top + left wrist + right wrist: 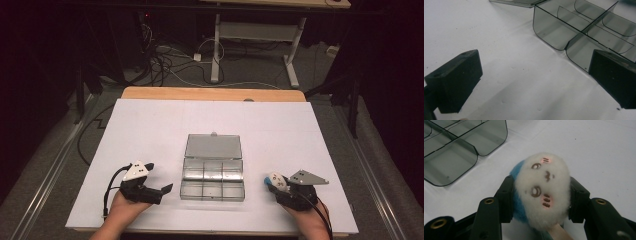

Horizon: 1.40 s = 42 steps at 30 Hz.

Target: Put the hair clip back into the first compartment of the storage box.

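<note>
1. left gripper (pixel 167 188) rests on the white table (pixel 150 130), jaws wide apart with nothing between them, just left of the box.
2. clear divided box (pixel 212 172) sits mid-table, lid open.
3. right gripper (pixel 272 186), right of the box, is clamped on a white-and-blue plush (pixel 542 188).

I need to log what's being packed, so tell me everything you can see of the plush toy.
The plush toy is a small, fluffy white head with a stitched face, pink cheek marks and blue fuzz behind. The right gripper clamps it from both sides, just above the white table cover, right of the open box, face toward the camera.
</note>
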Motion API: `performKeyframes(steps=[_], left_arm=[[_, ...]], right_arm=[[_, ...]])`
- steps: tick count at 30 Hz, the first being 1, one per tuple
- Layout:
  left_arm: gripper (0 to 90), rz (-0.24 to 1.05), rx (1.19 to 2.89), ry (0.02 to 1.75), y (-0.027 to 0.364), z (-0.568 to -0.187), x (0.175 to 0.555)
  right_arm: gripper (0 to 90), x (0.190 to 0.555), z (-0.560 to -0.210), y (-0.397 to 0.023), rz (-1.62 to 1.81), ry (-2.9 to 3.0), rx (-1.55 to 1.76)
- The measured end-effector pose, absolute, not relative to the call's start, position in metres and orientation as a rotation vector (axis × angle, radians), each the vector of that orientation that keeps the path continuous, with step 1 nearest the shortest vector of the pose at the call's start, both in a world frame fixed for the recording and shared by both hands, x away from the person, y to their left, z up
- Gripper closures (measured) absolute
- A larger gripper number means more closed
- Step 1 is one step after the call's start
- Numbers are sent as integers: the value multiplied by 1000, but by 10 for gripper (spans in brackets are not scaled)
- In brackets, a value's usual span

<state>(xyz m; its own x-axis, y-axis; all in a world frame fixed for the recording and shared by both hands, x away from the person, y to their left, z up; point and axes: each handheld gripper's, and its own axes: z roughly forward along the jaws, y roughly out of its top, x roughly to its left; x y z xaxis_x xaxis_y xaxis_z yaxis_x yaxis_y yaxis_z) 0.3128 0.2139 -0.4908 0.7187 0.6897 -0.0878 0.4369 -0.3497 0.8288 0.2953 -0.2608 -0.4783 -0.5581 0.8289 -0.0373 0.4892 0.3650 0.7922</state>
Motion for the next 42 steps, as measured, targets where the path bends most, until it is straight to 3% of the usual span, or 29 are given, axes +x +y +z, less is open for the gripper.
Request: performKeyframes(steps=[42], left_arm=[[0, 338, 1994, 855, 214, -491, 313]], right_arm=[[512, 301, -456, -236, 1136, 2190, 1075]])
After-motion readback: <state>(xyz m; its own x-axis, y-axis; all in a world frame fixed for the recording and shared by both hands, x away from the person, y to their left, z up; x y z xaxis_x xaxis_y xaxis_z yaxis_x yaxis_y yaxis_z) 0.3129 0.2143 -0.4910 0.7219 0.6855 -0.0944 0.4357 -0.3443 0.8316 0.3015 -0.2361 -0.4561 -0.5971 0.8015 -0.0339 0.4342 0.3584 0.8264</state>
